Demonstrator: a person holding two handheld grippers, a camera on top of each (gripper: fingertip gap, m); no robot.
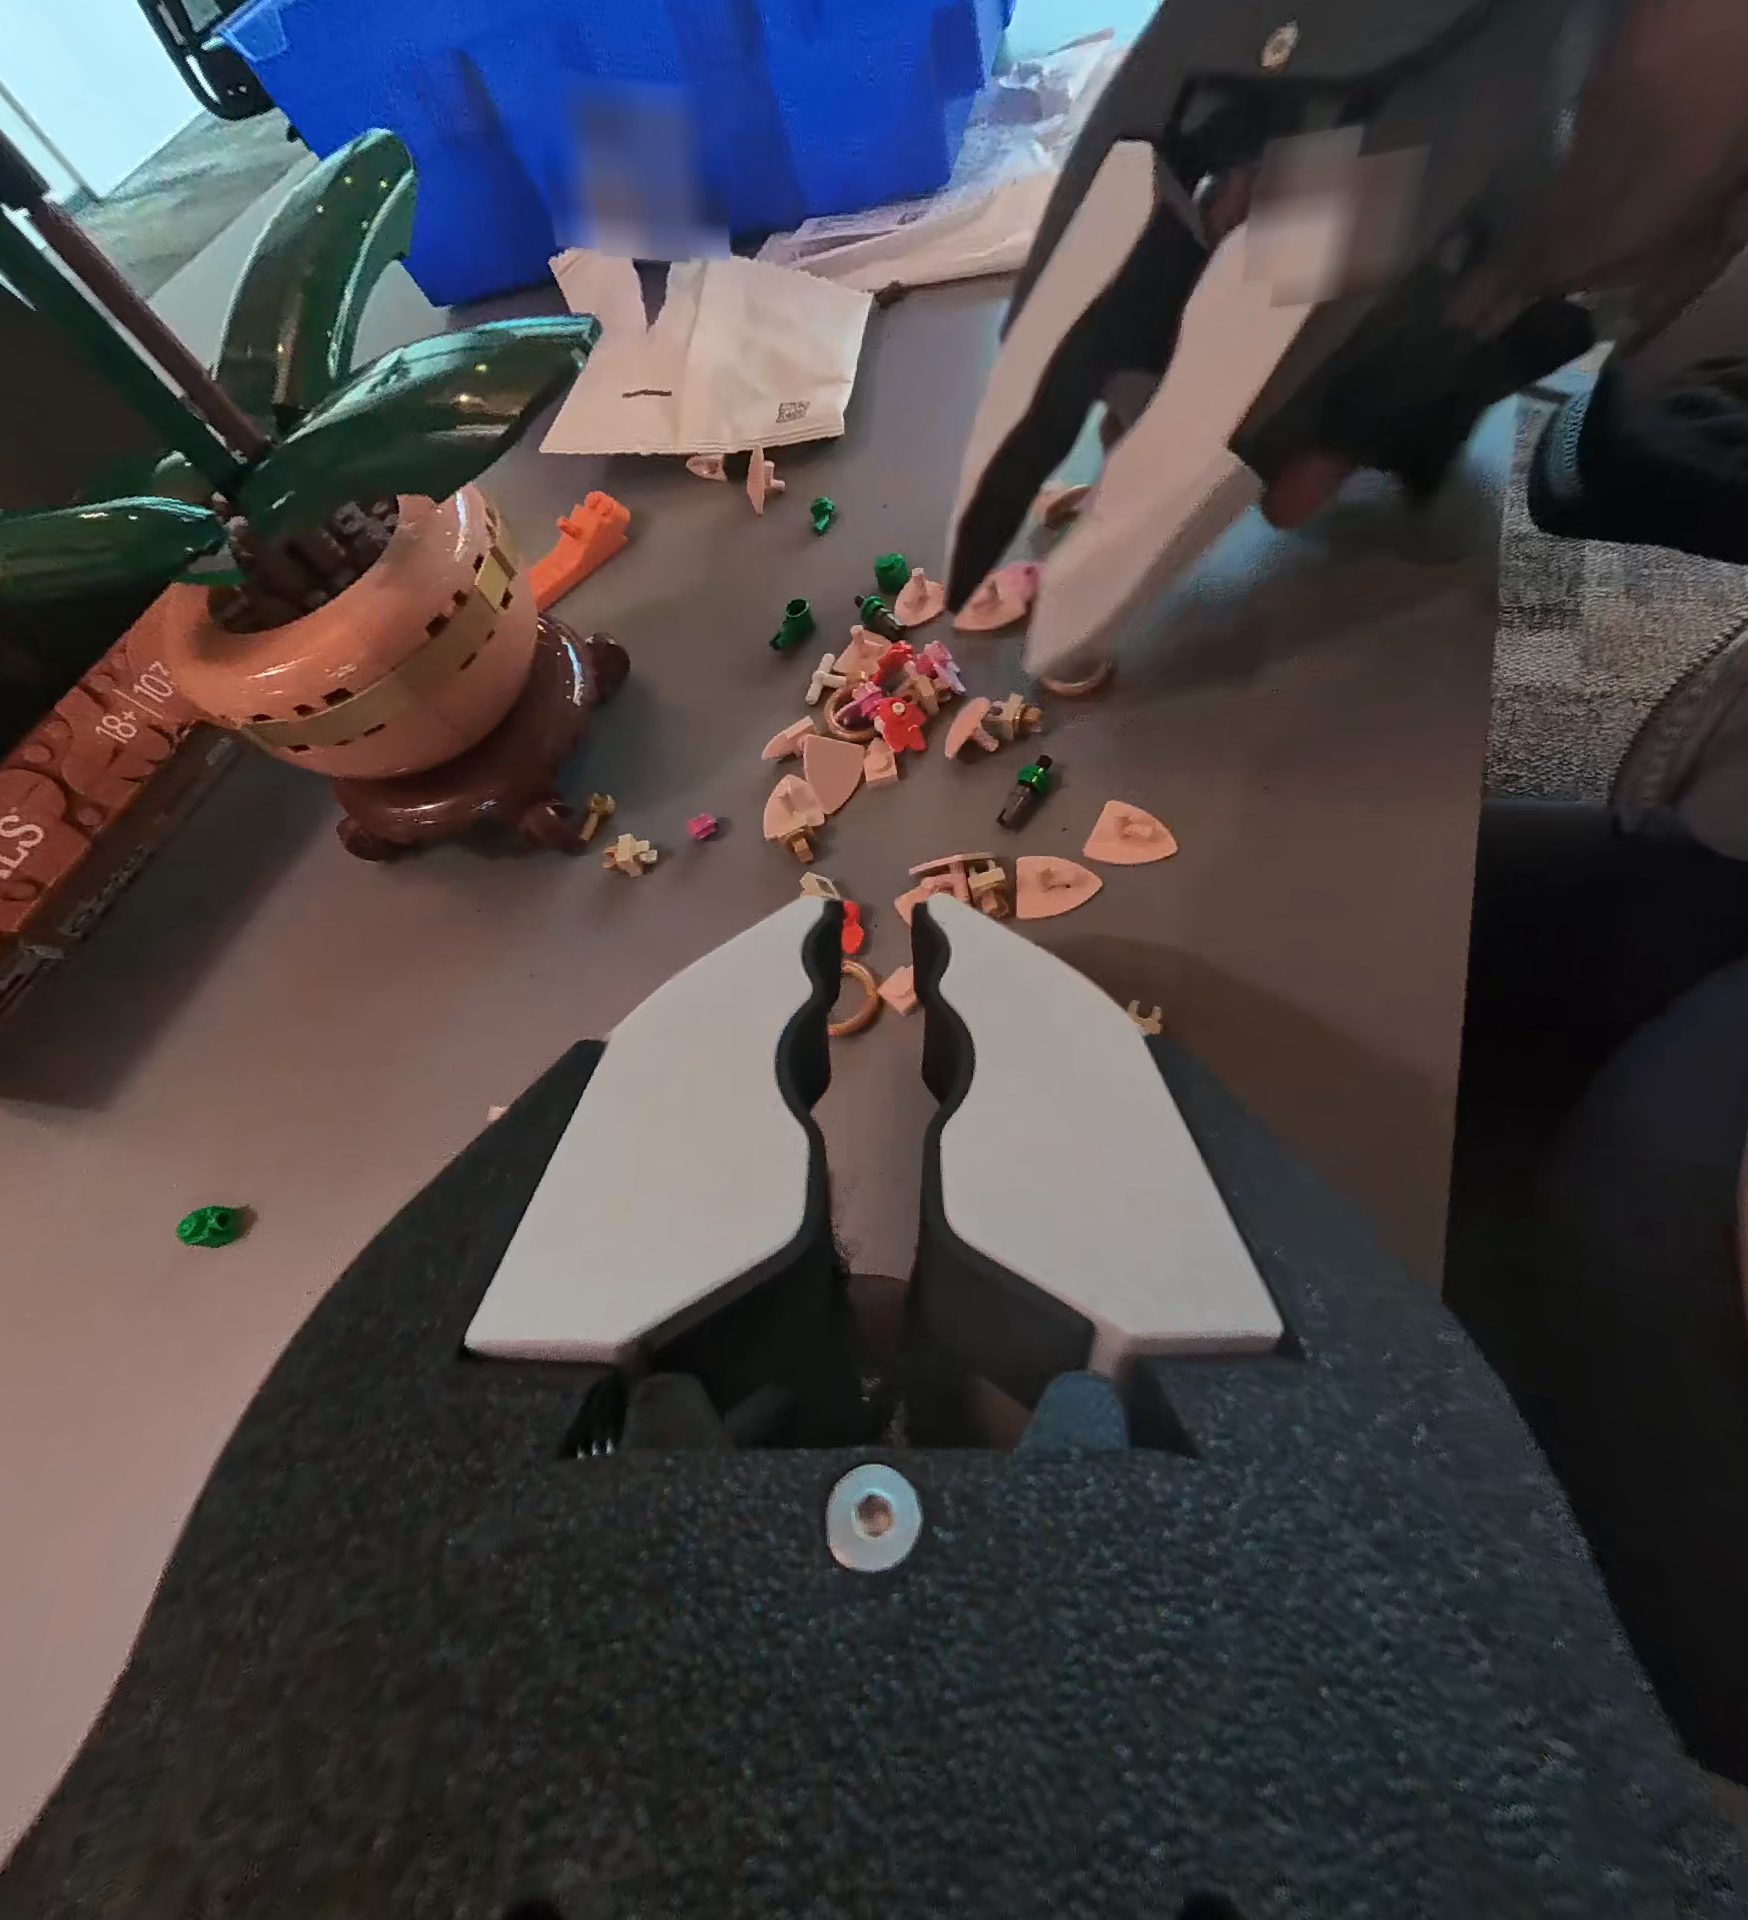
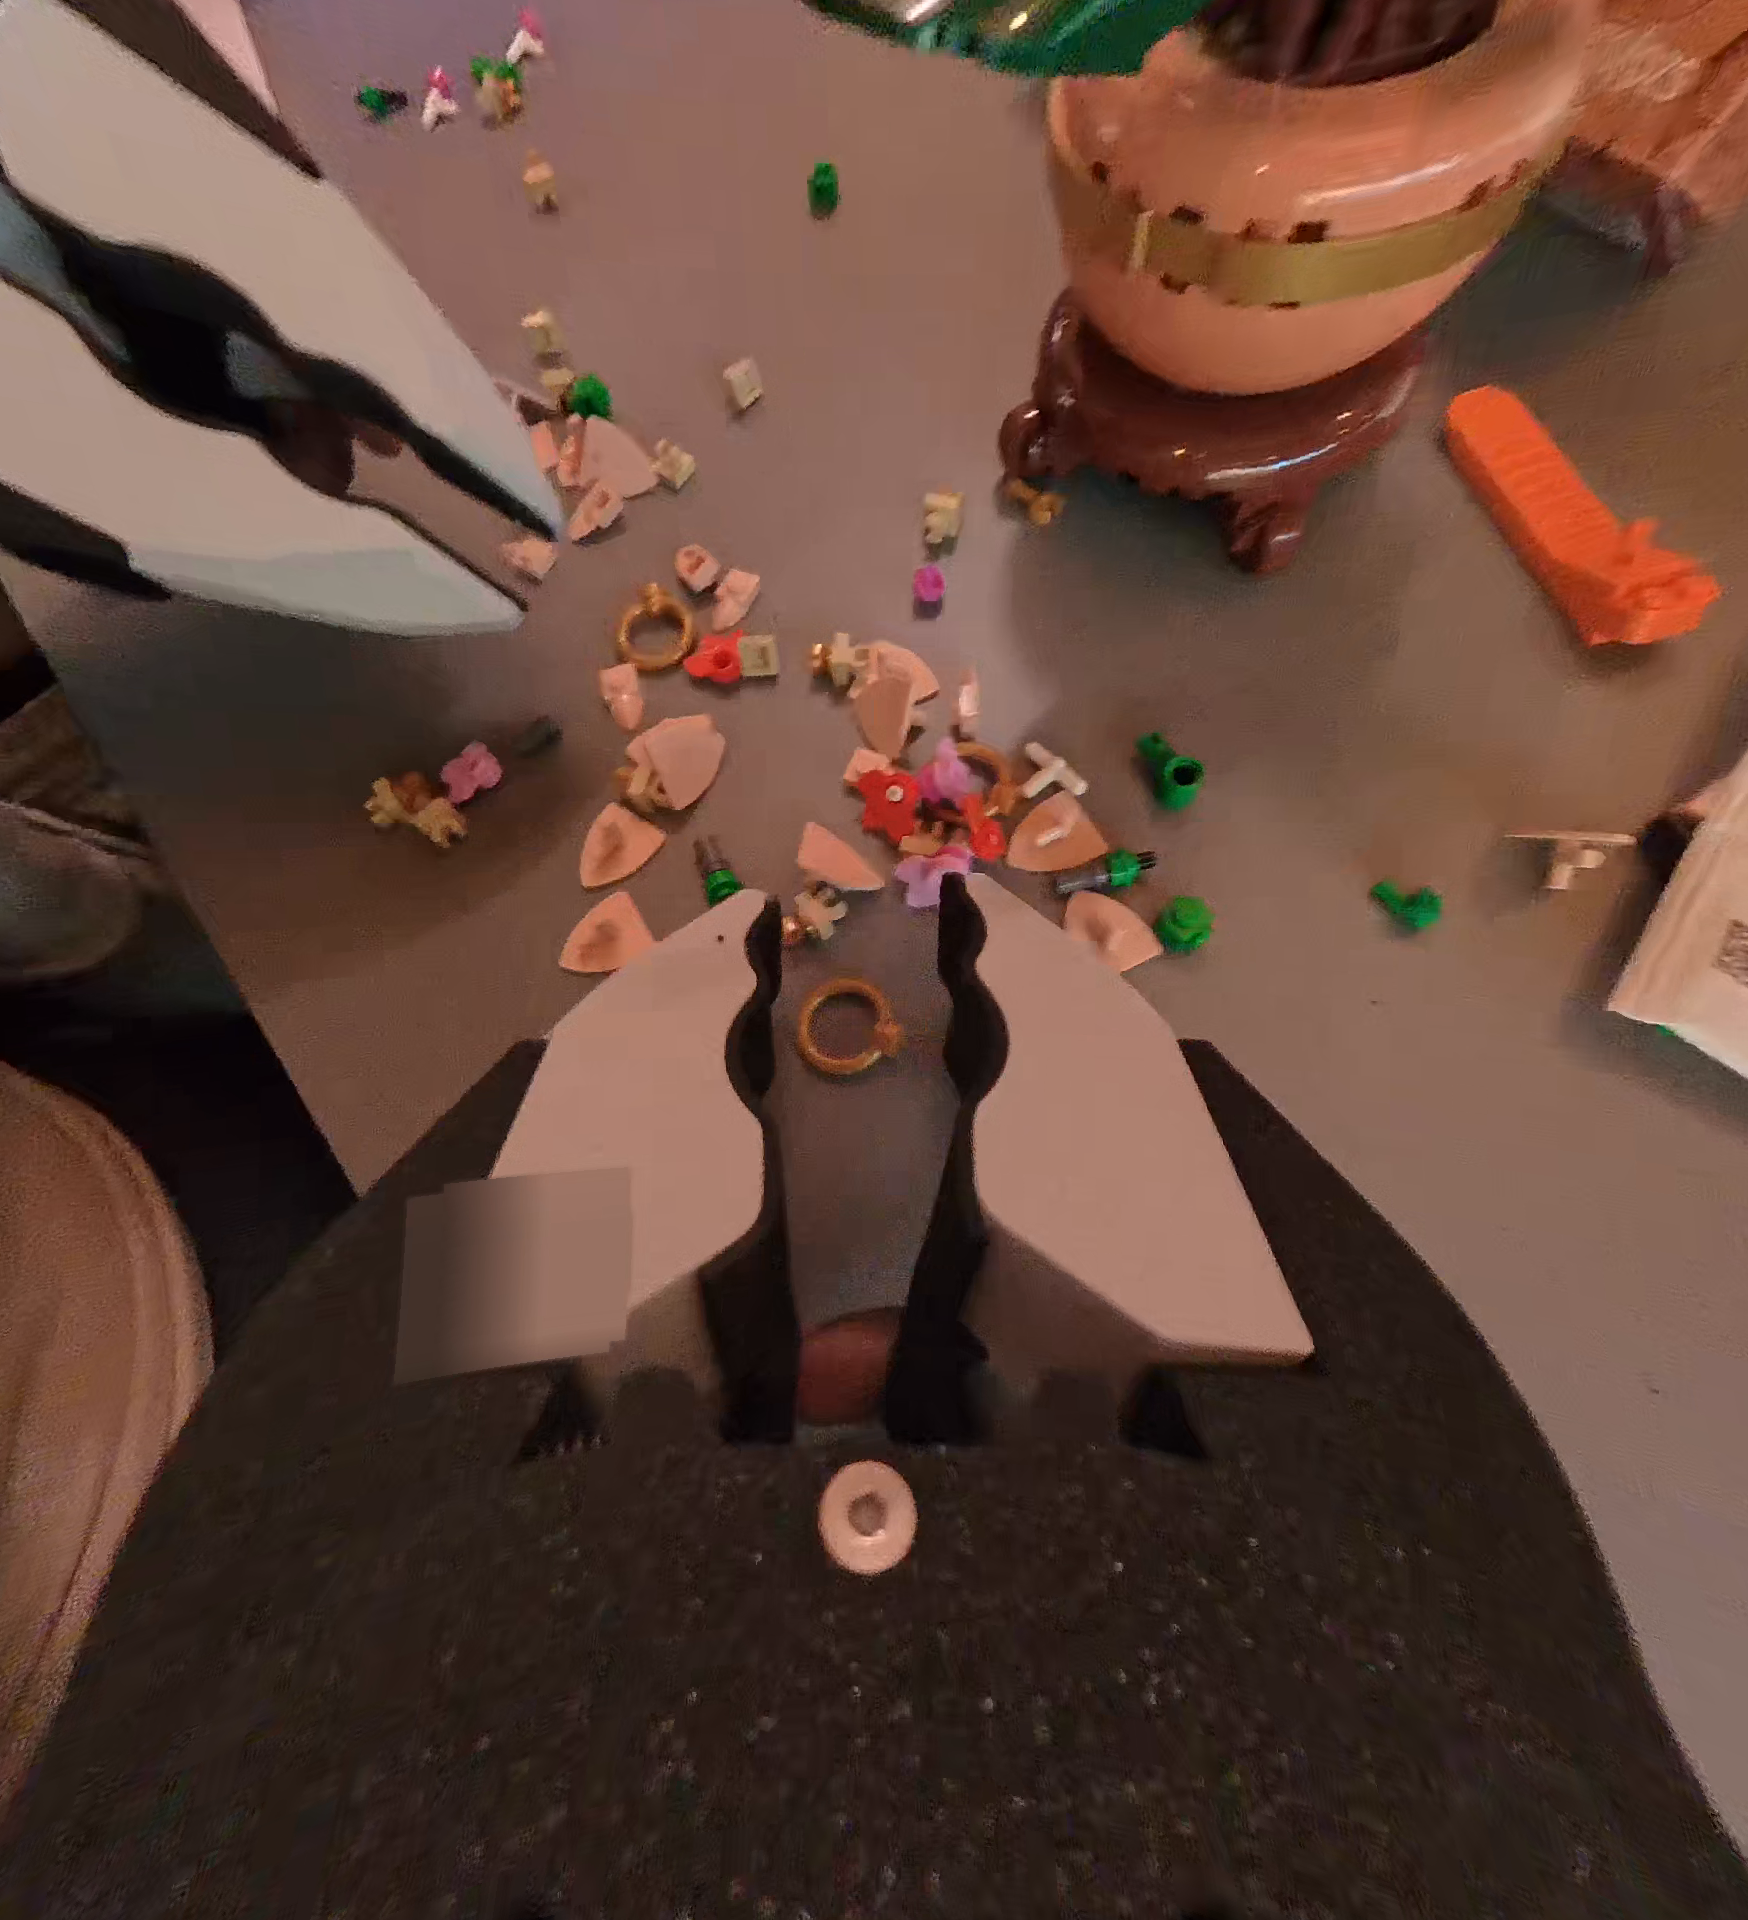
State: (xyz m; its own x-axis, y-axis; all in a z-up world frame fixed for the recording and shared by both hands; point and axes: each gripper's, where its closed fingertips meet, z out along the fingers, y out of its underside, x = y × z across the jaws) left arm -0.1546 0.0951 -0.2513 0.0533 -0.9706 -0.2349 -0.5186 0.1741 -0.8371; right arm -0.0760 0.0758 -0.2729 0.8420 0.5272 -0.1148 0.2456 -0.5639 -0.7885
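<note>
Now both grippers hover w/ jaws apart, holding nothing. Right gripper [image 2: 857, 914] straddles gold ring [image 2: 846, 1027] lying flat on grey table [image 2: 1317, 1195], dead ahead between fingers. Left gripper [image 1: 875, 914] noses at another ring [image 1: 854, 1000]. Printed box [image 1: 39, 821] left of plant pot [image 1: 382, 665].

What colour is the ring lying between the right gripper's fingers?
Gold. The ring lies on the grey table inside the open right gripper; the right wrist view shows it best.
</note>
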